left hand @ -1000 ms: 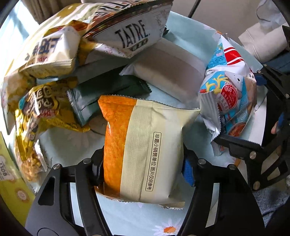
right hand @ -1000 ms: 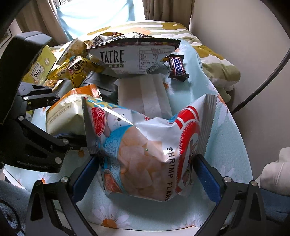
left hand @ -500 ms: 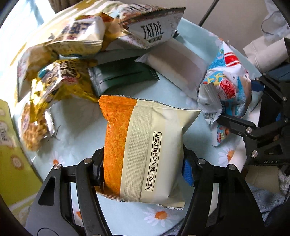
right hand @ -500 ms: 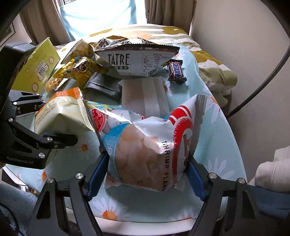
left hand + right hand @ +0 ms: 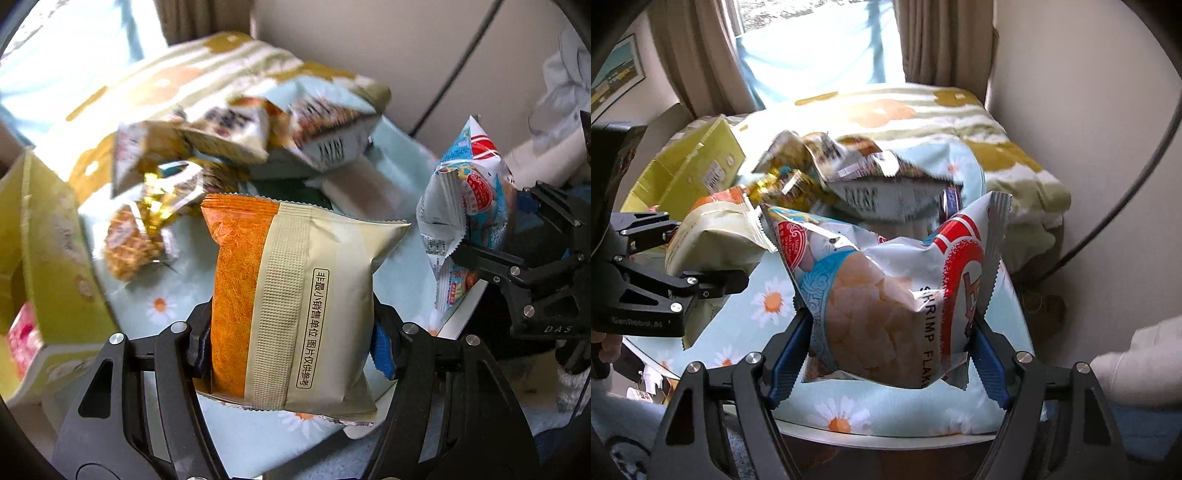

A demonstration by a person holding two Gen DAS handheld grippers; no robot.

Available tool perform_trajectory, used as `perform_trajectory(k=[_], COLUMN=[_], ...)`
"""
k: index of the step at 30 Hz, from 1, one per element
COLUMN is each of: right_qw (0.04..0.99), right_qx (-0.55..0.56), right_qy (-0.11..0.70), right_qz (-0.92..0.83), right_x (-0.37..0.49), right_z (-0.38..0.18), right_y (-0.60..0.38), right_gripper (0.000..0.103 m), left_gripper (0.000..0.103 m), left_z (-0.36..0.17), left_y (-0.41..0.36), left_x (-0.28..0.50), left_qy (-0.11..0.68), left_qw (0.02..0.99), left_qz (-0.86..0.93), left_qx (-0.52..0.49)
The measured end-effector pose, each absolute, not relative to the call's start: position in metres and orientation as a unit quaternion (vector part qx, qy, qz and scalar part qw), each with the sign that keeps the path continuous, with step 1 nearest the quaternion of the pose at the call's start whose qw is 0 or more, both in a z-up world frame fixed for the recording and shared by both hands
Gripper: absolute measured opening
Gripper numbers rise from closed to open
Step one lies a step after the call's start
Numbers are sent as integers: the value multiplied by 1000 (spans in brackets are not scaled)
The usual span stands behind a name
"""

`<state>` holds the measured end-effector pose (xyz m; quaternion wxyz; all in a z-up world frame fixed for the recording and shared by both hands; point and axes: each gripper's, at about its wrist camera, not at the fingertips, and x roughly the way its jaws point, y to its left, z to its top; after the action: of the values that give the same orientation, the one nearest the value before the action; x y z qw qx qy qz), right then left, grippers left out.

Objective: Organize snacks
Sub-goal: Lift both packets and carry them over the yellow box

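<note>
My left gripper (image 5: 291, 343) is shut on an orange and cream snack packet (image 5: 291, 295), held upright above the round table with the daisy cloth (image 5: 177, 280). My right gripper (image 5: 890, 354) is shut on a blue, white and red shrimp flakes bag (image 5: 886, 295), held above the table's near edge. Each gripper shows in the other's view: the shrimp flakes bag (image 5: 465, 206) at right, the orange packet (image 5: 716, 236) at left. A pile of snack bags (image 5: 236, 147) lies at the back of the table.
An open yellow-green cardboard box (image 5: 48, 266) stands left of the table; it also shows in the right wrist view (image 5: 698, 162). A bed with a striped blanket (image 5: 960, 122) lies behind the table. A wall and a black cable (image 5: 1126, 192) are at right.
Both grippers have lifted and pulled back from the snack pile, each still holding its packet. The yellow-green box has come further into view at left.
</note>
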<state>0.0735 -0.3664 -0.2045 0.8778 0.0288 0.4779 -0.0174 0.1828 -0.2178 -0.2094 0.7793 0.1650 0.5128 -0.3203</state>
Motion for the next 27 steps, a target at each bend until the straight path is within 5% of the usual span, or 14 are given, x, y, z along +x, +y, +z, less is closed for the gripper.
perform_trajectory(k=[15, 27], right_qw=[907, 909], right_qx=[-31, -29], right_qy=[409, 384], right_qz=[91, 159], right_x=[130, 217], right_z=[-123, -107], right_y=[-276, -148], right_gripper=[77, 77], left_gripper=[61, 62], left_z=[-106, -83], left_y=[-127, 1], left_x=[202, 277], left_qy=[448, 430], left_qw=[861, 887], left_qz=[-222, -165], left_qx=[88, 40])
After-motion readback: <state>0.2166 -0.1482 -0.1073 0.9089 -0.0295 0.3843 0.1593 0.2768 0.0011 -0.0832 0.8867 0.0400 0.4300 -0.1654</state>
